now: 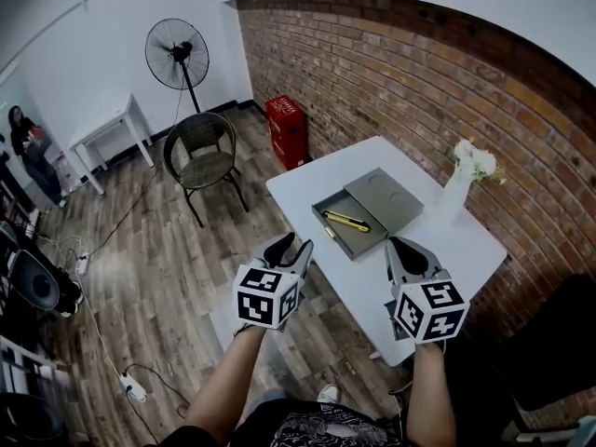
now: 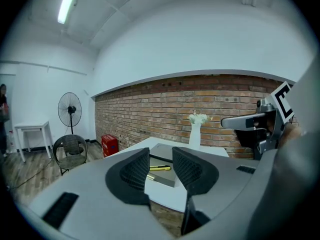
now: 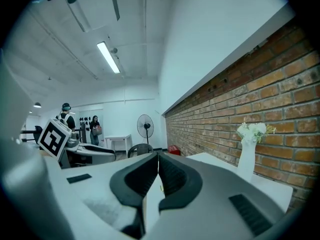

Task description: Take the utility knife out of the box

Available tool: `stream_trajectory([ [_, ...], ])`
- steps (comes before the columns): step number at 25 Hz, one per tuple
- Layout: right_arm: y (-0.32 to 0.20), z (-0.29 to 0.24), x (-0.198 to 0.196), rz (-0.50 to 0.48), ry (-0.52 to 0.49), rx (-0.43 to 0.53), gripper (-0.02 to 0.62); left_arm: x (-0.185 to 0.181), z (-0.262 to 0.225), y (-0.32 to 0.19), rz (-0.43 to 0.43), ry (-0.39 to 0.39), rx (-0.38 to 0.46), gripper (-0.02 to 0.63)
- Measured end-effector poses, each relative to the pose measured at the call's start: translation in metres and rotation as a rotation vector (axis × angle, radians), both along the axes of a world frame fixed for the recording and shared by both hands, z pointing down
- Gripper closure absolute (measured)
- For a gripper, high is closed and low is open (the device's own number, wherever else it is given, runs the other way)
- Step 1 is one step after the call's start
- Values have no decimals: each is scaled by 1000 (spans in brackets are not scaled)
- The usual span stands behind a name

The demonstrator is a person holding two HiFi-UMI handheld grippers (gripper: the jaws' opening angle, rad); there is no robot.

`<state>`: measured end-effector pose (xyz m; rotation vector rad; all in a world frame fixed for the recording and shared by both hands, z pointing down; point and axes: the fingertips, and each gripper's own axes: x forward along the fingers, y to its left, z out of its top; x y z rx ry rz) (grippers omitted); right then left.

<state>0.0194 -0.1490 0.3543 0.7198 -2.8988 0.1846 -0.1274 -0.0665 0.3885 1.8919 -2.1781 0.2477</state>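
A yellow utility knife [image 1: 346, 220] lies in an open grey box [image 1: 332, 234] on the white table [image 1: 438, 240], with the box's grey lid [image 1: 384, 198] lying flat against its far side. My left gripper [image 1: 289, 250] hovers off the table's near-left edge, open, with nothing between its jaws. In the left gripper view the knife [image 2: 160, 168] and box [image 2: 162, 180] show through the gap of that gripper [image 2: 161, 156]. My right gripper [image 1: 405, 250] is over the table's near edge, apart from the box. Seen in its own view, the right gripper [image 3: 158, 159] is shut and empty.
A white vase of flowers [image 1: 456, 194] stands near the brick wall [image 1: 521, 101] at the table's far right. Left of the table are a wicker chair [image 1: 205, 156], a standing fan [image 1: 177, 54], a red crate [image 1: 287, 130], a white side table [image 1: 112, 128] and floor cables [image 1: 130, 386].
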Motion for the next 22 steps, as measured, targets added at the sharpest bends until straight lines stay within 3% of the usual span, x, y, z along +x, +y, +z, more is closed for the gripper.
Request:
stream_trajectory([
  [12, -34, 4, -24, -12, -5, -7, 575, -15, 0, -41, 23, -23, -3, 456],
  [22, -77, 14, -76, 74, 22, -1, 575, -70, 9, -99, 132, -17, 1, 456],
])
